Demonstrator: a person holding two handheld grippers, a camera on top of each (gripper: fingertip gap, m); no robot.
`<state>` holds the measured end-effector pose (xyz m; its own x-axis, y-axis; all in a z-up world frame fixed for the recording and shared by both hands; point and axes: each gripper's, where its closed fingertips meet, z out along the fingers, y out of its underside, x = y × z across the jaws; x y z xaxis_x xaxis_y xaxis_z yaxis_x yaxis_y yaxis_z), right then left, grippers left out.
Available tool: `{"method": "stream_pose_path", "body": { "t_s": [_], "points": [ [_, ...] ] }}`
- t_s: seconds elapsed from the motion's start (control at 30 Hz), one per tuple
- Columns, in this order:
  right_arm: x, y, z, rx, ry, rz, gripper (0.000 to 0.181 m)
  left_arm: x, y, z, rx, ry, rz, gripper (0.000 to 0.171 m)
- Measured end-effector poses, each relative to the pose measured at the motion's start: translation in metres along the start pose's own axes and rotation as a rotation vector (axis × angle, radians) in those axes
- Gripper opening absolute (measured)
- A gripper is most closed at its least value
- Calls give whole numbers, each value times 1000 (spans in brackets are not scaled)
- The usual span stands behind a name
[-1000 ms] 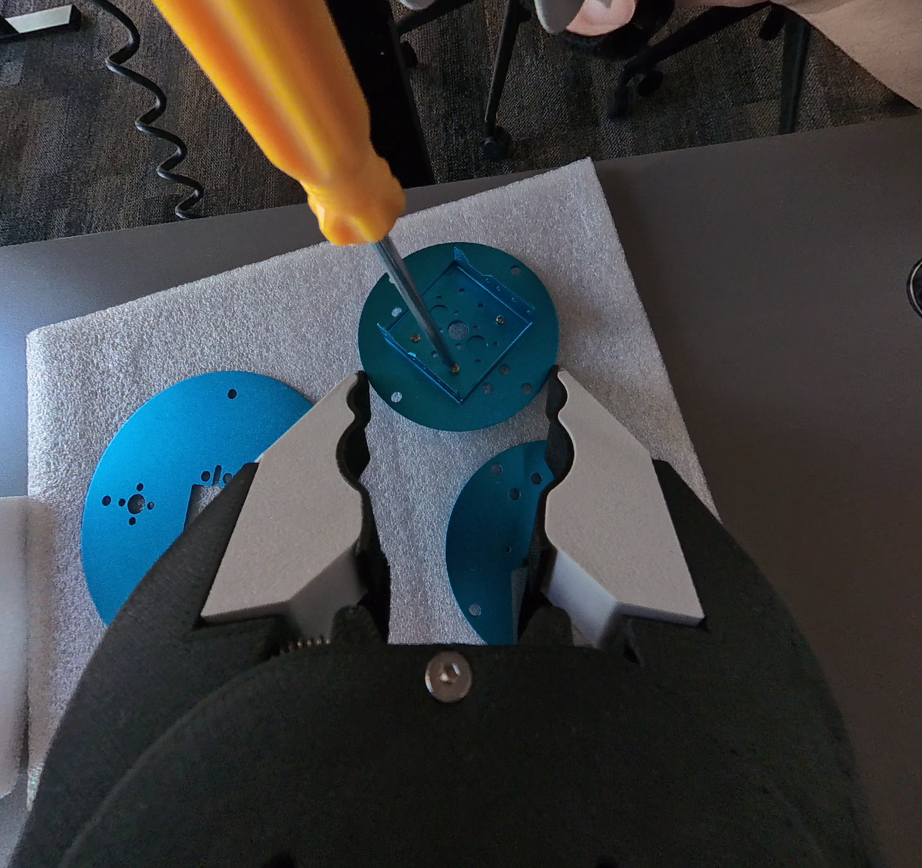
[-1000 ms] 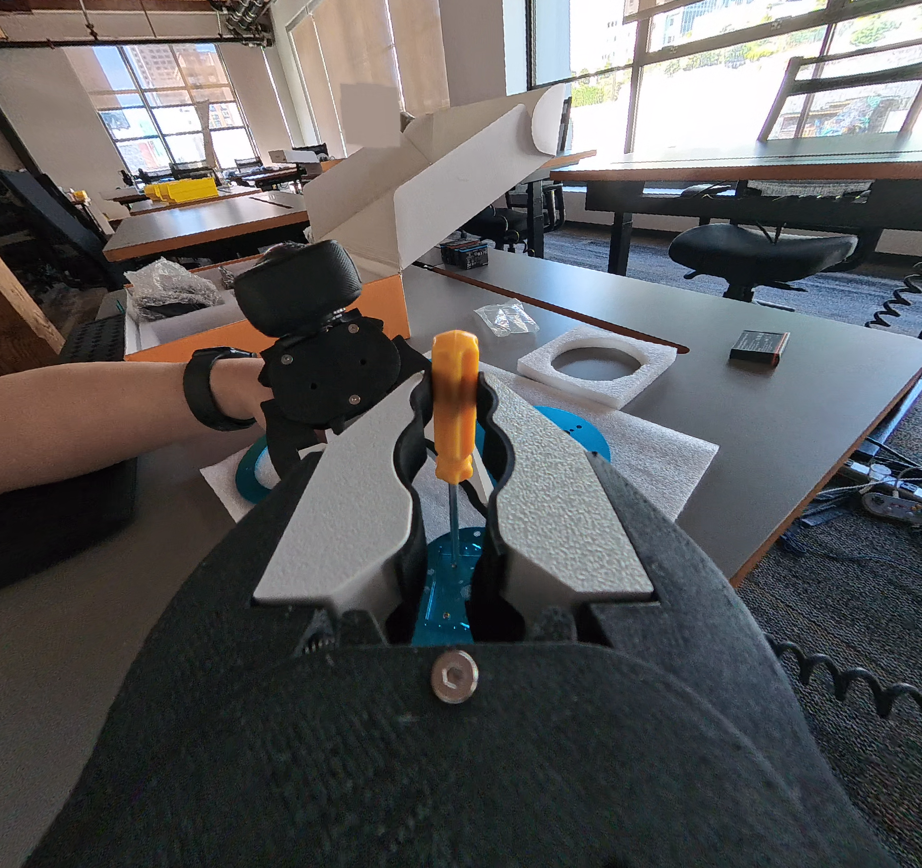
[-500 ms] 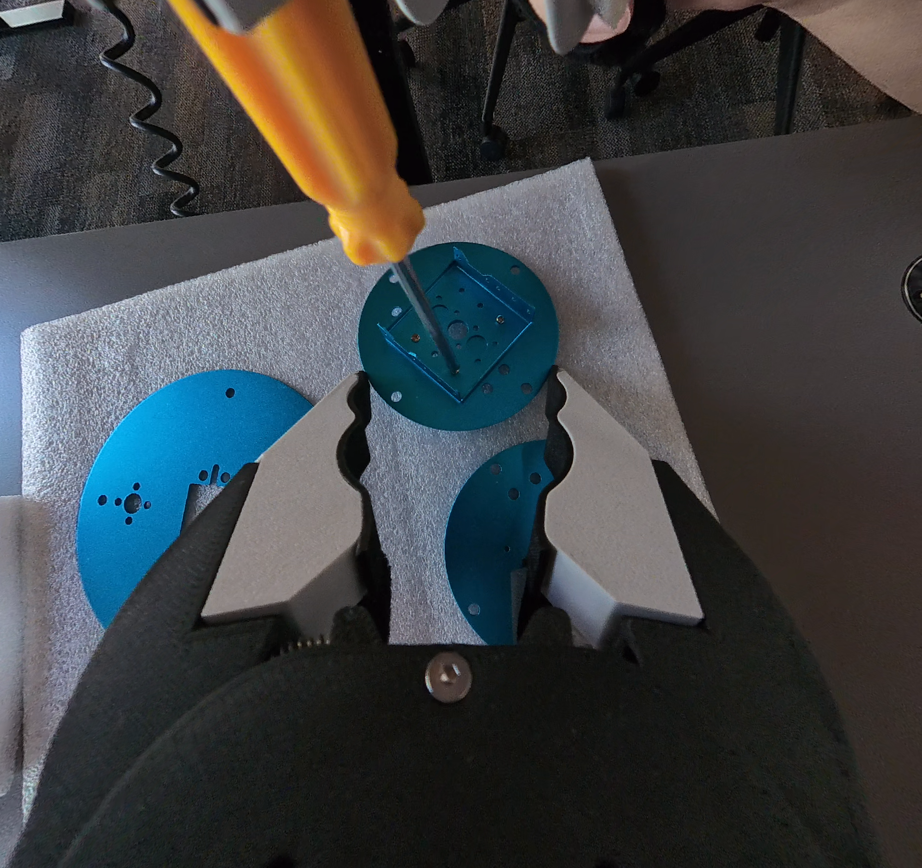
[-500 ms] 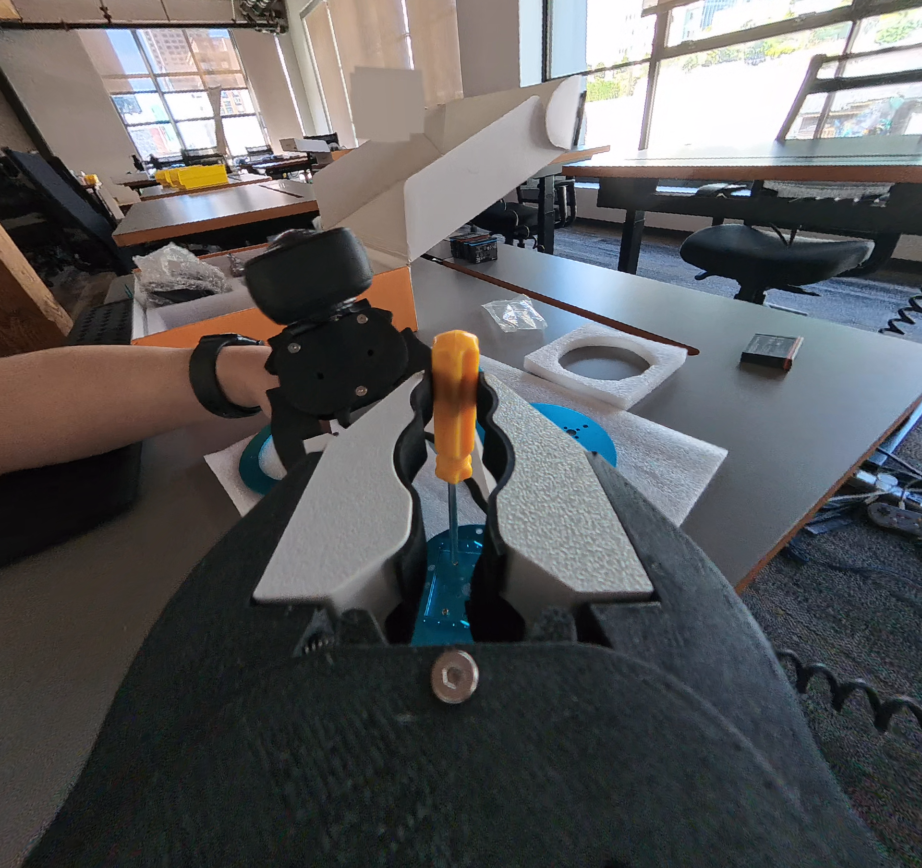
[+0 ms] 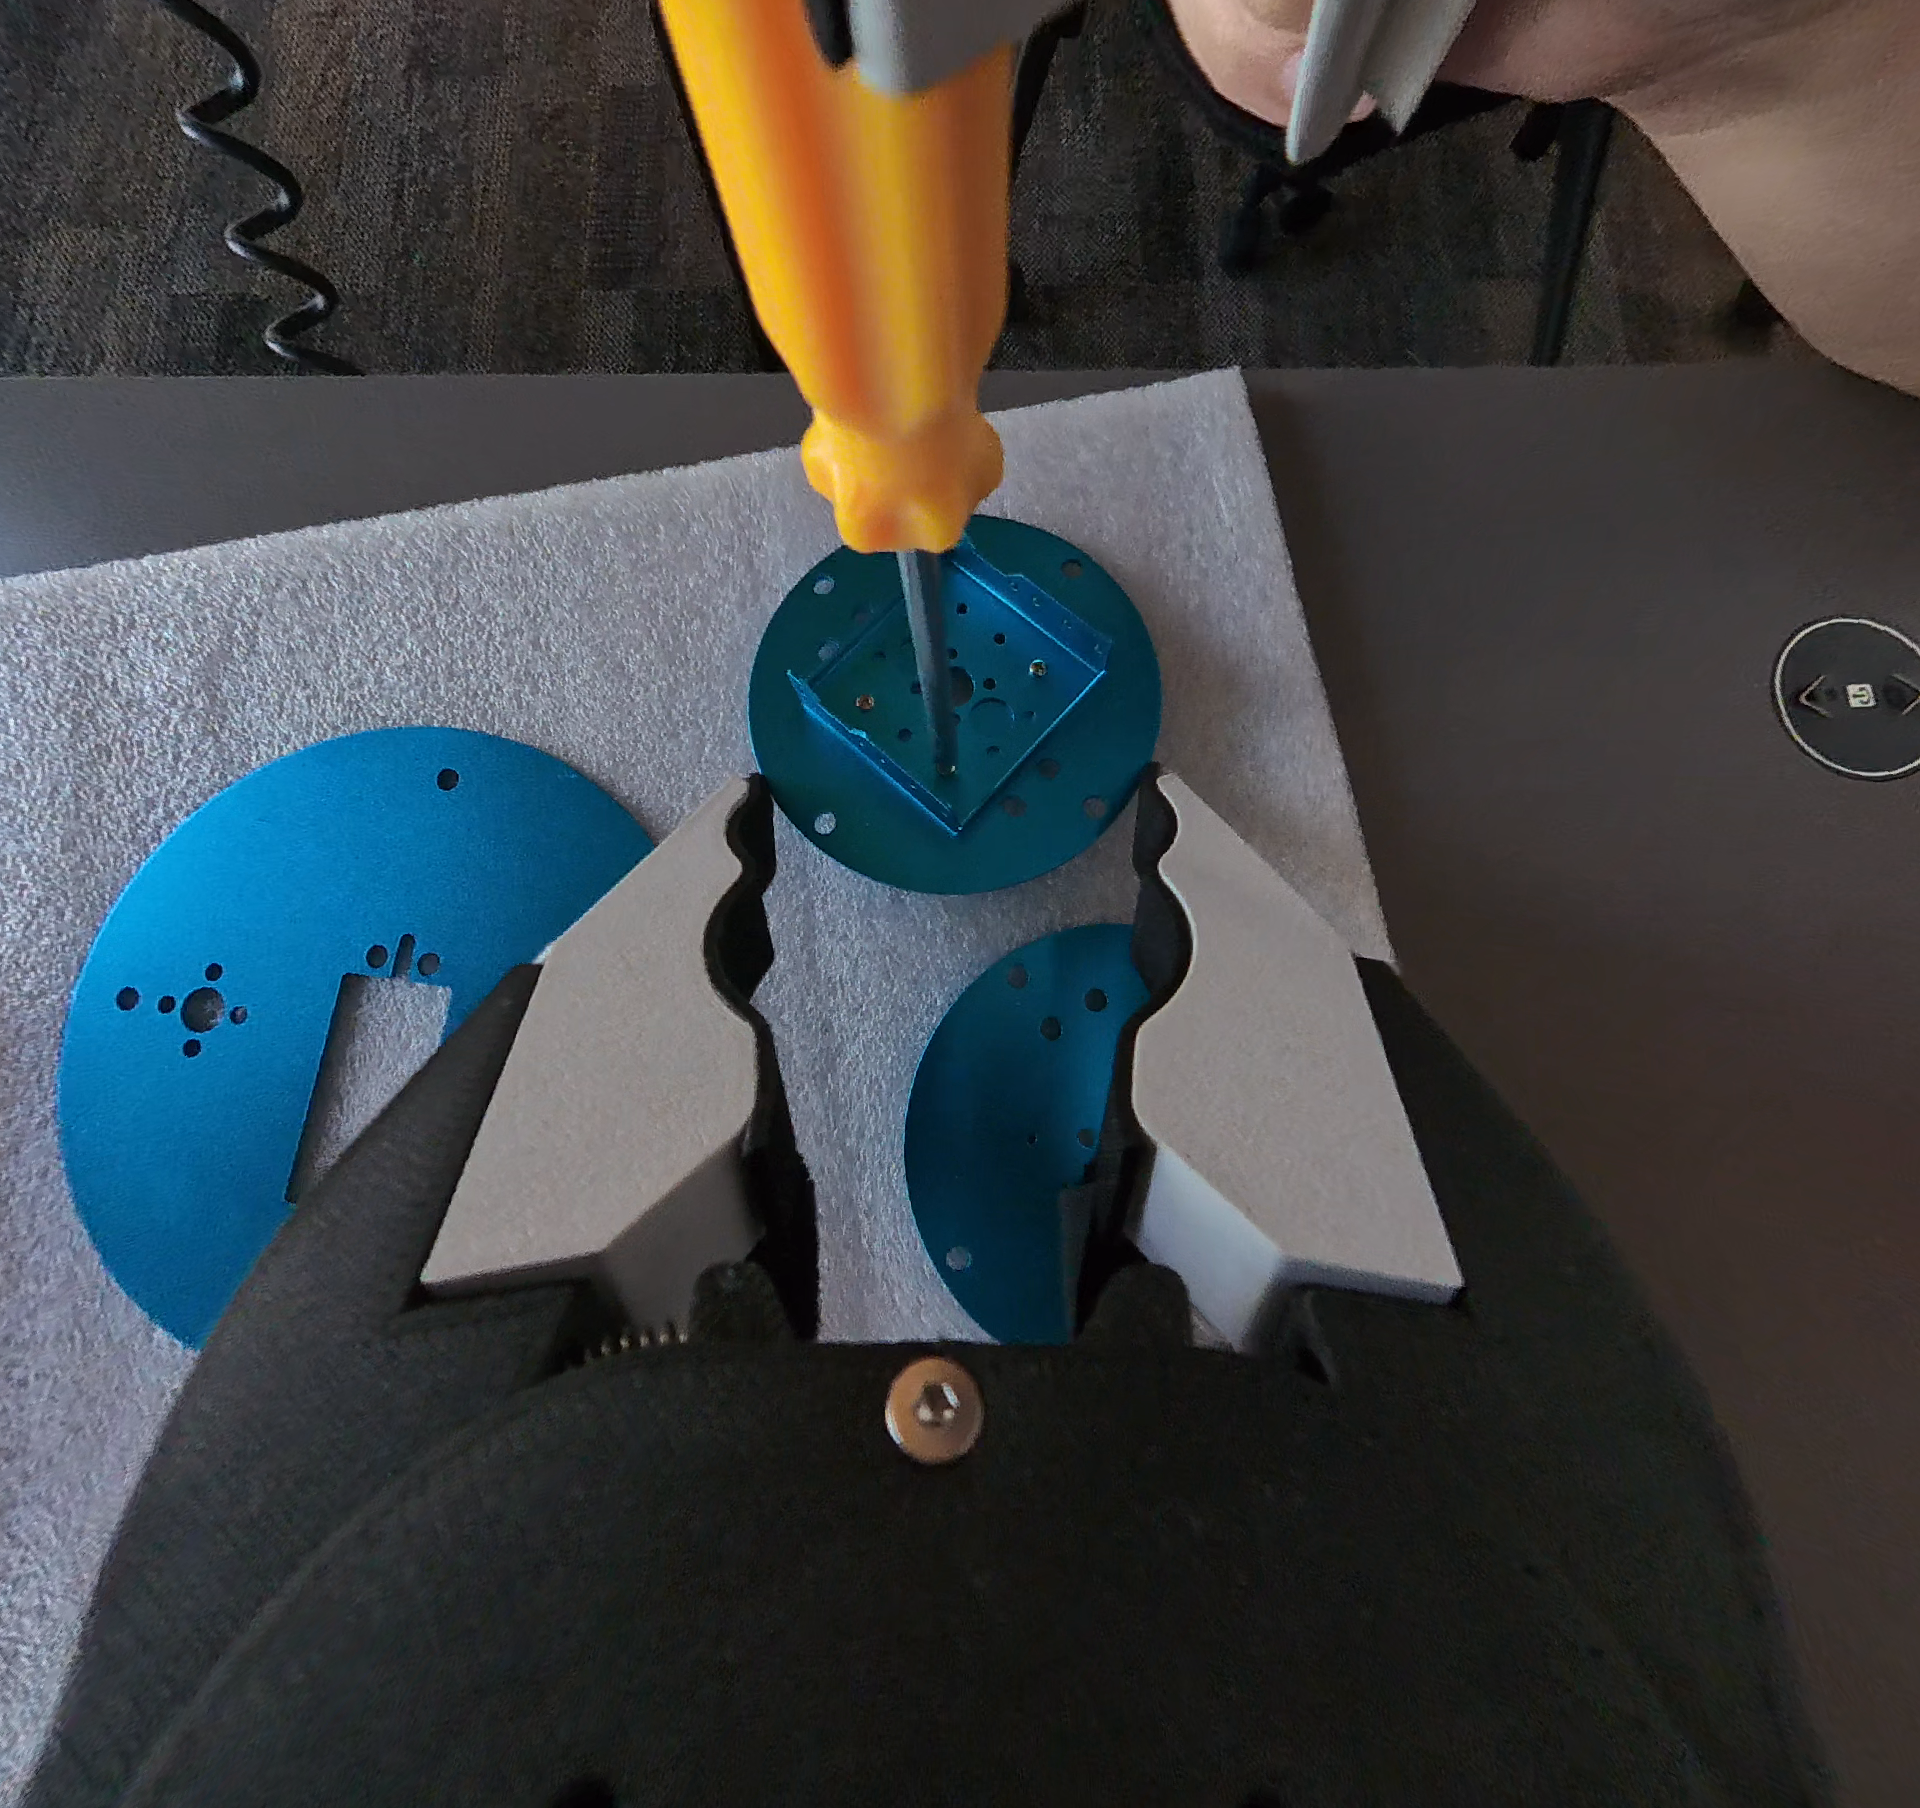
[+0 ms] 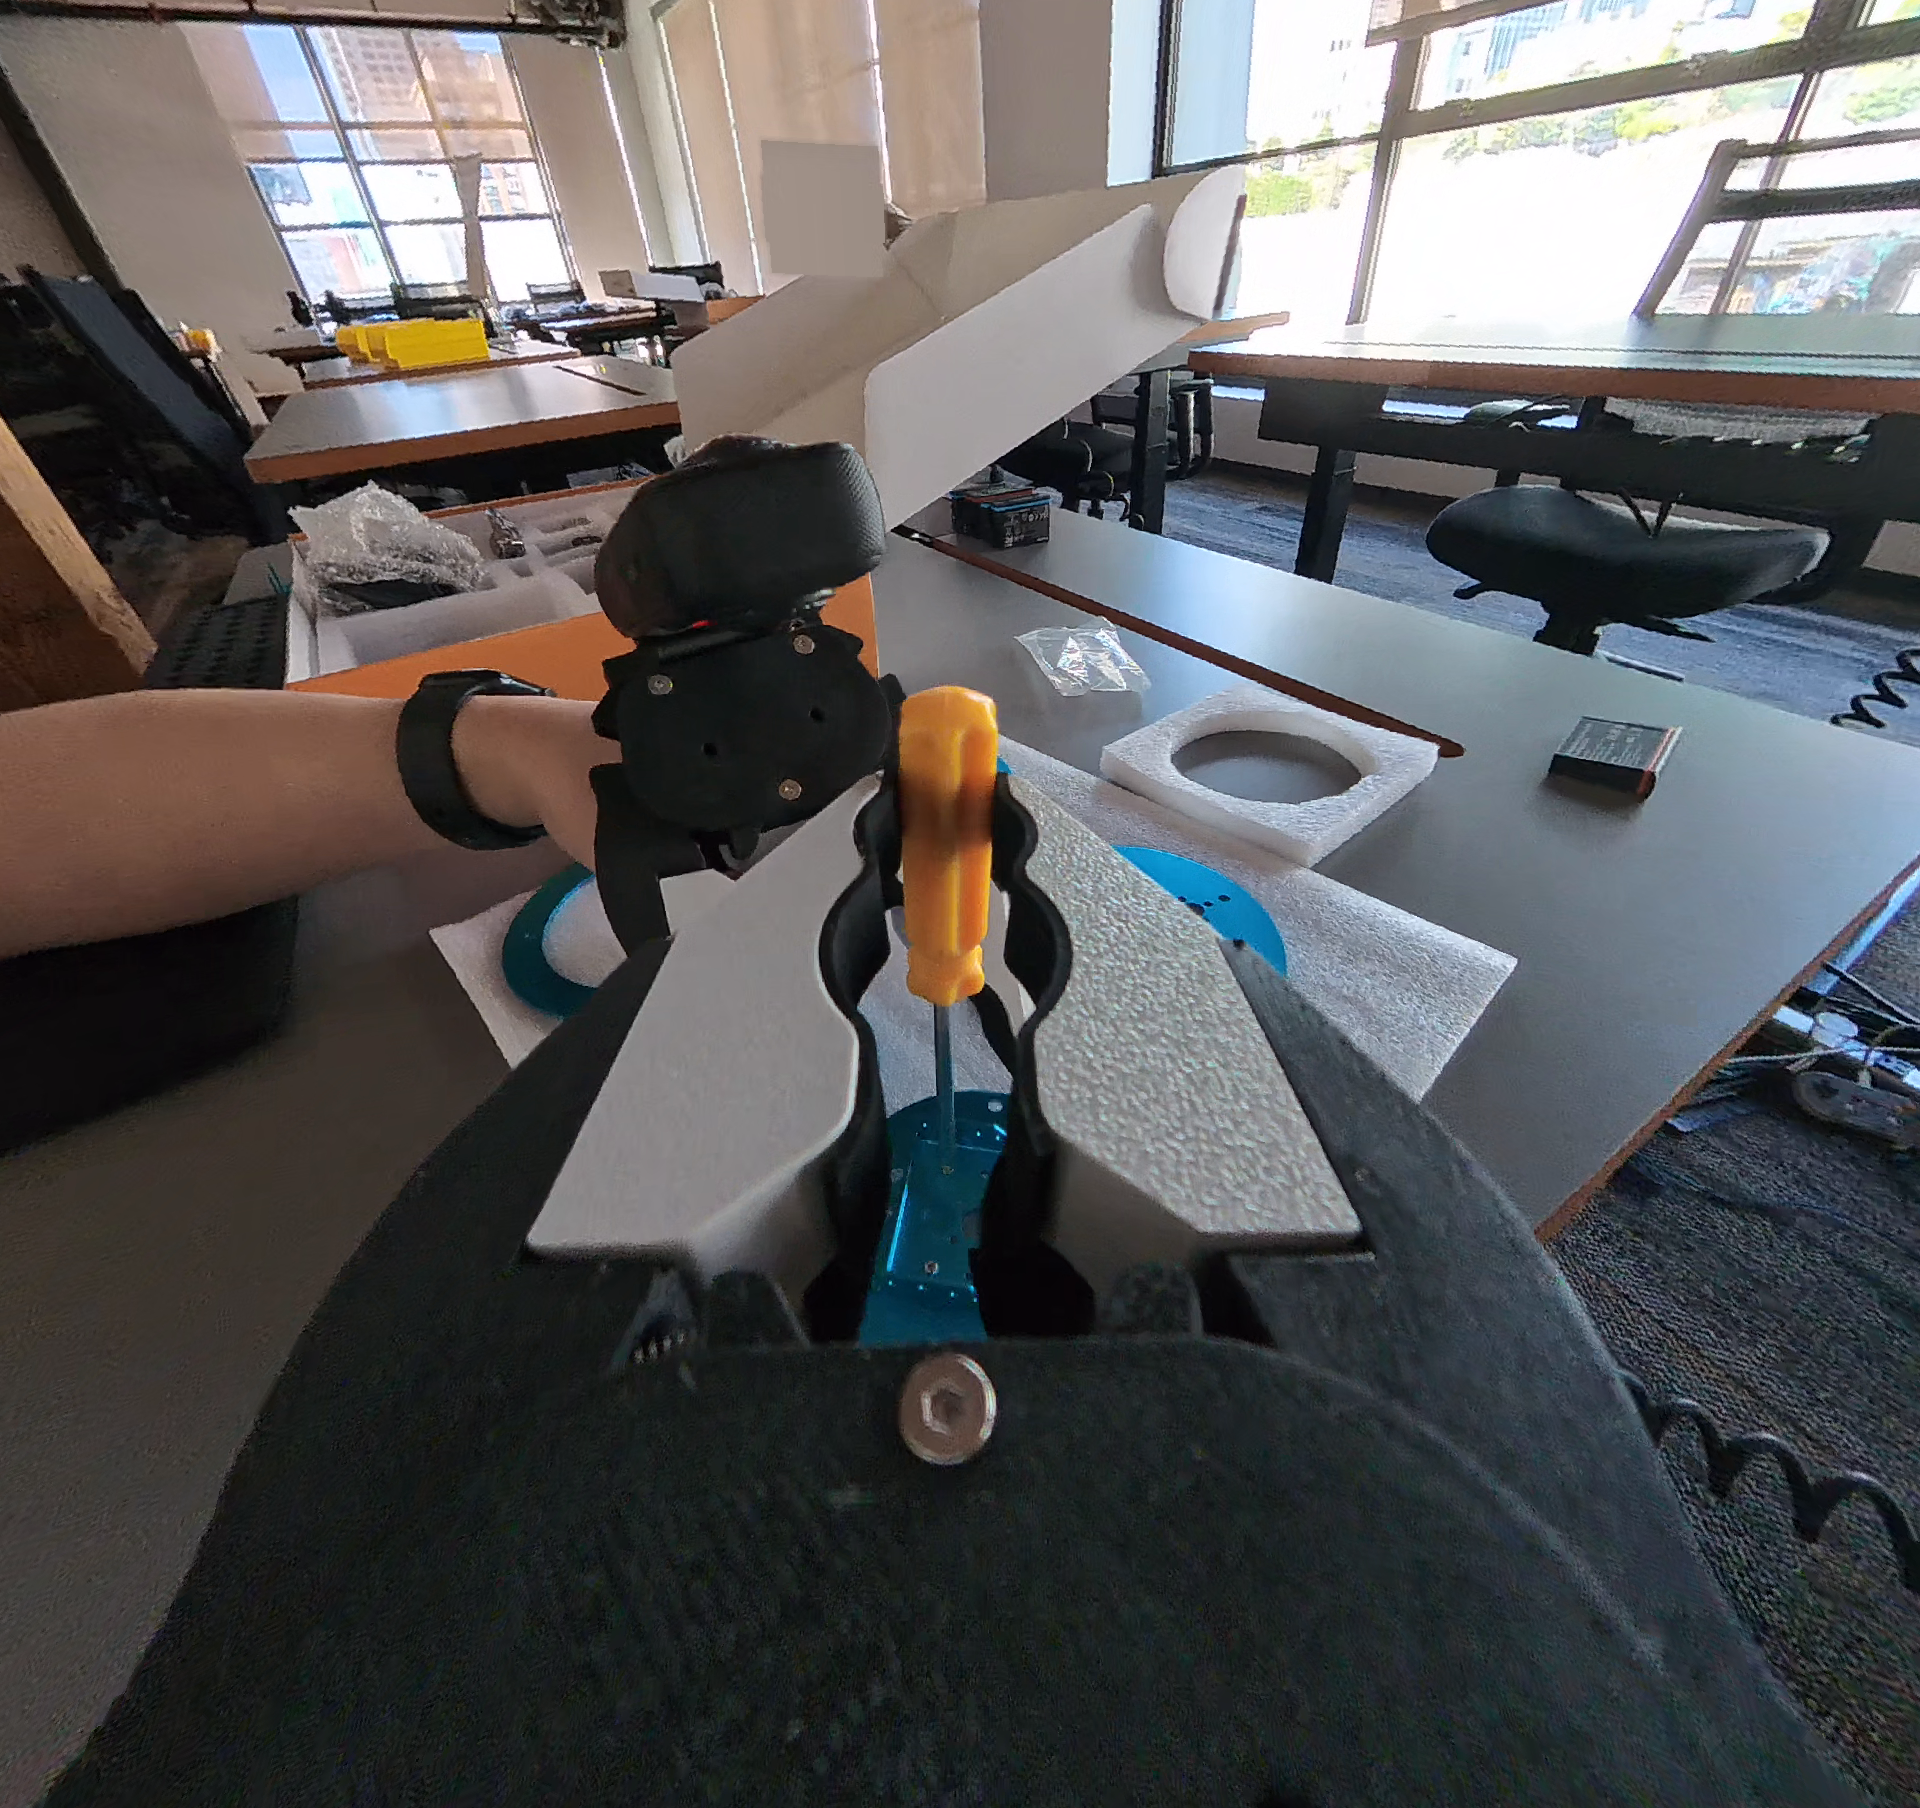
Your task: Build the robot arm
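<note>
On the foam sheet (image 5: 520,636), the right gripper (image 6: 940,823) pinches an orange screwdriver (image 5: 852,231), its tip set in a corner hole of the square bracket (image 5: 951,693) on a small blue disc (image 5: 954,704). Just beside the disc, the left gripper (image 5: 951,813) hovers spread and empty. Two more blue plates lie nearby.
</note>
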<state>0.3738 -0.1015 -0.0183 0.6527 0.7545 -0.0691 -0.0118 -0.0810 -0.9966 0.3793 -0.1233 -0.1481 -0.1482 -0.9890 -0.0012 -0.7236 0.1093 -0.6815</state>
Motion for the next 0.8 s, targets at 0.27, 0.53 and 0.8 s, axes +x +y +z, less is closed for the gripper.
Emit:
{"method": "stream_pose_path", "body": {
  "t_s": [0.27,0.53,0.8],
  "points": [
    [2,-1,-2,-6,-7,48,15,6,-3,0,-20,52,-90,69],
    [3,0,-1,-19,-9,72,15,8,-3,0,-30,91,-158,68],
    [2,1,-1,-34,-13,94,15,16,-12,-9,9,154,-176,0]
  ]
}}
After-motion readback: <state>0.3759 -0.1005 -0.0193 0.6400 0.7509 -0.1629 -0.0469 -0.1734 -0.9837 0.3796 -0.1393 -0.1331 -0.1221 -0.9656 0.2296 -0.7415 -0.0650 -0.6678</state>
